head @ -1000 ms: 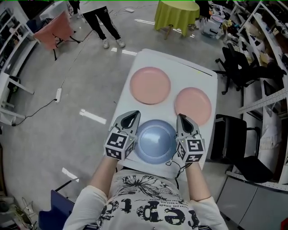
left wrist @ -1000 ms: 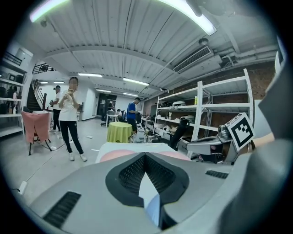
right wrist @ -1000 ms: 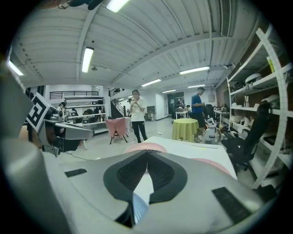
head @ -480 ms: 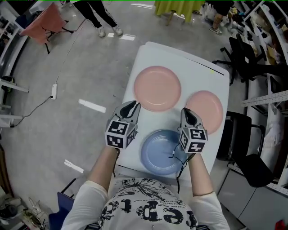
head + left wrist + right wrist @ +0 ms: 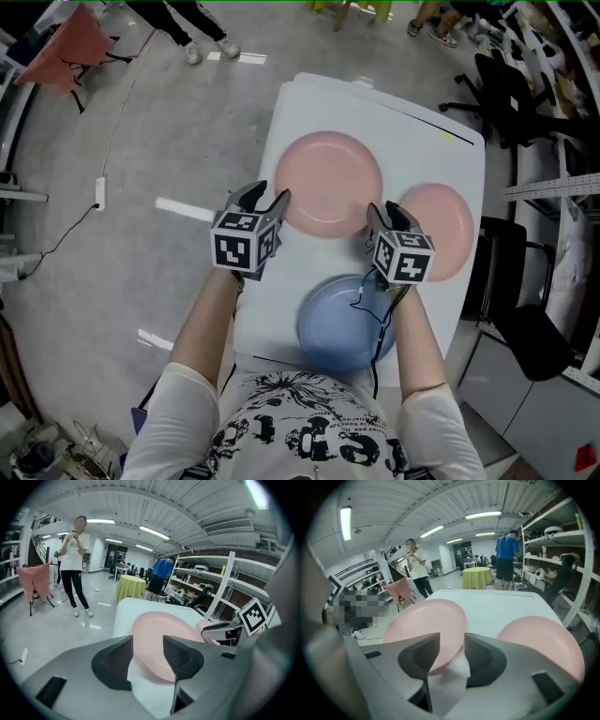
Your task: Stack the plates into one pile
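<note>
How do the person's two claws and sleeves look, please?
The left claw and the right claw are grey with dark pads; each carries a cube with black-and-white square markers. A thin black cable hangs from the right one. The sleeves are short and white, on a black-printed T-shirt.

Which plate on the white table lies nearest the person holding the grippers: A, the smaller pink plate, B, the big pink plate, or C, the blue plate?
C: the round blue plate lies at the table's near edge, with the big pink plate and the smaller pink plate beyond it.
</note>
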Demonstrator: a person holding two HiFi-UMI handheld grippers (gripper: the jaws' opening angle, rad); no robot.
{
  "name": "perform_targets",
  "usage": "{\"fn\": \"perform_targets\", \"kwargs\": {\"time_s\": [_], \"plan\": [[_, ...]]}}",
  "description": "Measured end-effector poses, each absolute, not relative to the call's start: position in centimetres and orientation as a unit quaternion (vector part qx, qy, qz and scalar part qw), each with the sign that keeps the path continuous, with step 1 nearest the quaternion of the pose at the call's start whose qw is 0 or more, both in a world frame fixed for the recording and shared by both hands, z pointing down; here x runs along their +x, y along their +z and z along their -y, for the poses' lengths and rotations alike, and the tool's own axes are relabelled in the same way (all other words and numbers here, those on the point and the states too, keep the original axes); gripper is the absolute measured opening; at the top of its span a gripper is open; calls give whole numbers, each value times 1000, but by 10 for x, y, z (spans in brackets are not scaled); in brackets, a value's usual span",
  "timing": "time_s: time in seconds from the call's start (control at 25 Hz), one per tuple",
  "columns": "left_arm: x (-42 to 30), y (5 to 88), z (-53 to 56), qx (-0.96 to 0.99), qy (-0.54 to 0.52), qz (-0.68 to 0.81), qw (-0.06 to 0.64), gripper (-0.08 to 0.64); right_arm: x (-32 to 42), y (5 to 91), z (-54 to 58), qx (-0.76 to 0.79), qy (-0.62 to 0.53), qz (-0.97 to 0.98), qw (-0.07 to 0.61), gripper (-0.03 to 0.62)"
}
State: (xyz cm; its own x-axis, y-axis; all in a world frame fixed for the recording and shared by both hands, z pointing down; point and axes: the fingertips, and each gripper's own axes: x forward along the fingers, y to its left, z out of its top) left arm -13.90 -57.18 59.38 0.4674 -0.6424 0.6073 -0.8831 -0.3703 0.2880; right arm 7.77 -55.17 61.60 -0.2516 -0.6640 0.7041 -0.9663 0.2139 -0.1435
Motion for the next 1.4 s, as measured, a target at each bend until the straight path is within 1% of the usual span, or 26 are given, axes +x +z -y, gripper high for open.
{"fn": "perform_targets", "kwargs": {"time_s": [0.16,0.28,0.36,0.4,0.48,0.52,0.56,0.6,0.68,1.04,1.4], "plan": [[-141,621,590,782,208,466,357,198,85,633,568,571,317,706,275,150],[-142,642,598,775,231,456,372,198,91,640,578,583,321,690,285,150],[-144,652,602,771,239,450,381,194,90,647,581,579,332,684,295,120],[-145,656,604,770,239,449,385,187,88,650,581,576,335,681,304,120],[-145,660,609,771,230,448,391,141,88,654,584,577,332,672,325,118],[-145,661,612,772,224,446,392,133,90,656,586,584,328,663,334,114],[-143,661,614,774,220,444,394,119,93,657,587,593,323,653,344,102],[-141,661,615,776,218,441,395,106,95,658,589,600,316,645,353,73],[-139,662,616,778,218,438,394,80,95,659,591,605,307,640,361,64],[-141,659,607,777,215,439,397,67,92,657,578,593,356,641,333,52],[-148,621,543,772,199,463,387,67,86,621,526,583,353,667,302,46]]}}
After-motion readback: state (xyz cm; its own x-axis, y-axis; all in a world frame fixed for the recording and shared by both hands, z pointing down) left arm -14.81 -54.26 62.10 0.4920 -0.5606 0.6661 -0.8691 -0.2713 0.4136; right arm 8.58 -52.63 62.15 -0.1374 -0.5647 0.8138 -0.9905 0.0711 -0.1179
